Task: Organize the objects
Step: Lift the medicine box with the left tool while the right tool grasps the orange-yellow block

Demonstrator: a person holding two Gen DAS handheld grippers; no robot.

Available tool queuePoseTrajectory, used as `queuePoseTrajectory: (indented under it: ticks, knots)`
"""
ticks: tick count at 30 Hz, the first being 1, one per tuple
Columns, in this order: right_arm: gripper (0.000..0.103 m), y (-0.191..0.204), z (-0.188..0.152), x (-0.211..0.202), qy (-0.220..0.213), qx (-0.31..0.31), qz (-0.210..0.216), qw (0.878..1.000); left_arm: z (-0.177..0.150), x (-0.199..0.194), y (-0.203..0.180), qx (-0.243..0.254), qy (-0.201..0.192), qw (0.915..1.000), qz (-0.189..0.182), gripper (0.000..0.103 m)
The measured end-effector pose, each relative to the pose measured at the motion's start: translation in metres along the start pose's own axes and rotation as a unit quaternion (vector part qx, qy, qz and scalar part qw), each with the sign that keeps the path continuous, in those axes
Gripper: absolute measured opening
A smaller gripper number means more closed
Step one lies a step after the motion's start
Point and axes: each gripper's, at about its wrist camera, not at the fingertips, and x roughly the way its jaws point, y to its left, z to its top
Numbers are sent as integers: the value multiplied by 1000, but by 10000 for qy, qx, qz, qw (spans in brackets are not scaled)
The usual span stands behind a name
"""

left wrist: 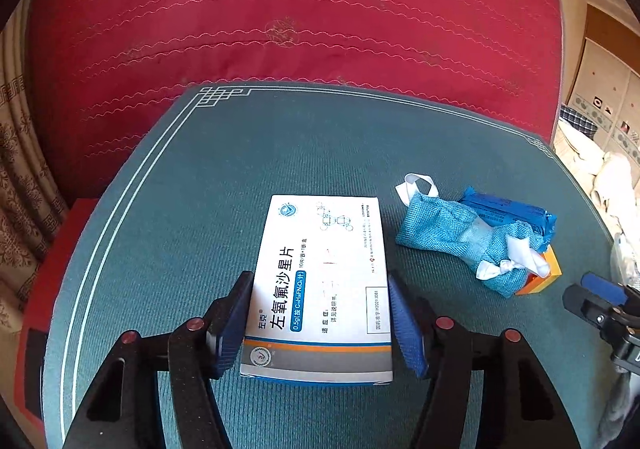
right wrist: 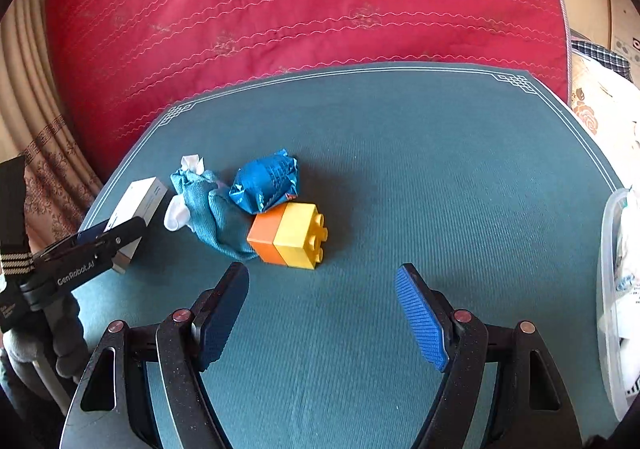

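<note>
At the right edge of my right view there is a clear plastic tub (right wrist: pixel 608 289) with white packets inside; I cannot read what they are. The worktop (right wrist: pixel 400 153) has a teal mat with a thin white border line, and behind it lies a red quilted bed cover (left wrist: pixel 280 9). A patterned curtain (left wrist: pixel 16 189) hangs at the left. My left hand-held gripper (left wrist: pixel 318 323) has the white medicine box (left wrist: pixel 324 281) between its jaws: the box lies flat on the mat, and the blue pads stand against its two long sides, but I cannot tell if they really press it. No earlier picture is given, so I say only that. My right hand-held gripper (right wrist: pixel 322 319) is open and empty above bare mat. Just ahead of it lies an orange and yellow brick block (right wrist: pixel 290 235) on its side, studs to the right. A teal woven pouch (right wrist: pixel 216 209) with white ribbon touches the block on the left, and a blue foil packet (right wrist: pixel 266 181) rests against both. These three things are near the box, to its right, and nothing stands between them and my right jaws.
</note>
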Motion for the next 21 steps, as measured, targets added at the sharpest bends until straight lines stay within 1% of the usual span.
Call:
queuePoseTrajectory:
  ticks: [5,8,10,13,15,17,21]
  knots:
    - [77,14,11,16,61,-183,-29,9998,0,2,-4,49,-28,9999,96,67]
    - [75,21,14,24,69,-277,-131,9995,-1,2,-7,124,-52,9998,115,67]
    - [71,23,15,29,88,-314,-198,9993,-1,2,-7,142,-58,9998,114,67]
    - [62,25,16,34,107,-376,-305,9988,-1,3,-6,131,-50,9999,95,67]
    - [52,23,16,38,184,-364,-313,9987,-2,2,-6,109,-48,9999,83,67]
    - [44,20,15,40,251,-356,-354,9984,-1,2,-5,87,-43,9999,72,67]
    - [44,17,11,35,240,-367,-365,9984,0,3,-5,87,-36,9999,73,67]
